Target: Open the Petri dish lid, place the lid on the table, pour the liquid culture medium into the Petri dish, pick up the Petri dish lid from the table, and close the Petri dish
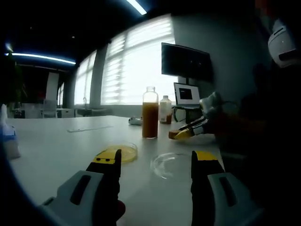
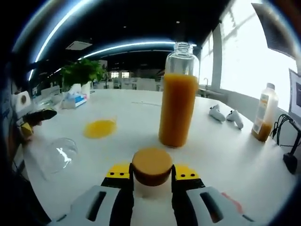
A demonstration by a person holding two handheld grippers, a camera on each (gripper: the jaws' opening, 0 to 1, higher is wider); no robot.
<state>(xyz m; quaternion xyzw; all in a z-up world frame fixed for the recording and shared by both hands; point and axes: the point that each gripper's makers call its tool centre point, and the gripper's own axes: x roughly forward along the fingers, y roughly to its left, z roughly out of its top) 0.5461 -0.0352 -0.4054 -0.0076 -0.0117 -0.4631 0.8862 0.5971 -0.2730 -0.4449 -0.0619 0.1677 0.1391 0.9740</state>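
In the left gripper view, the left gripper [image 1: 156, 162] is seen with its two yellow-tipped jaws spread wide and nothing held between them. Just beyond the tip of the left-hand finger [image 1: 109, 162] the Petri dish [image 1: 121, 152], filled with yellow medium, is set on the white table [image 1: 51, 146]. Between the two fingers, nearer the right-hand one, the clear Petri dish lid [image 1: 170, 165] is laid flat on the table, apart from the dish. Farther ahead, between the fingers, the glass bottle [image 1: 150, 113] of orange liquid stands upright and uncapped. Beyond the right-hand finger the right gripper [image 1: 188, 132] is seen, closed on a brown bottle cap [image 1: 175, 134].

In the right gripper view, the lid [image 2: 54, 153] is seen far to the left of the fingers, and the dish [image 2: 99, 127] ahead and to their left. The right gripper [image 2: 152, 176] is closed on the round brown cap [image 2: 151, 165], which is pinched between the yellow fingertips. Straight ahead of the cap, the bottle [image 2: 177, 96] stands upright on the table [image 2: 221, 155], its mouth open. Well to the right, a smaller bottle [image 2: 263, 113] is seen.
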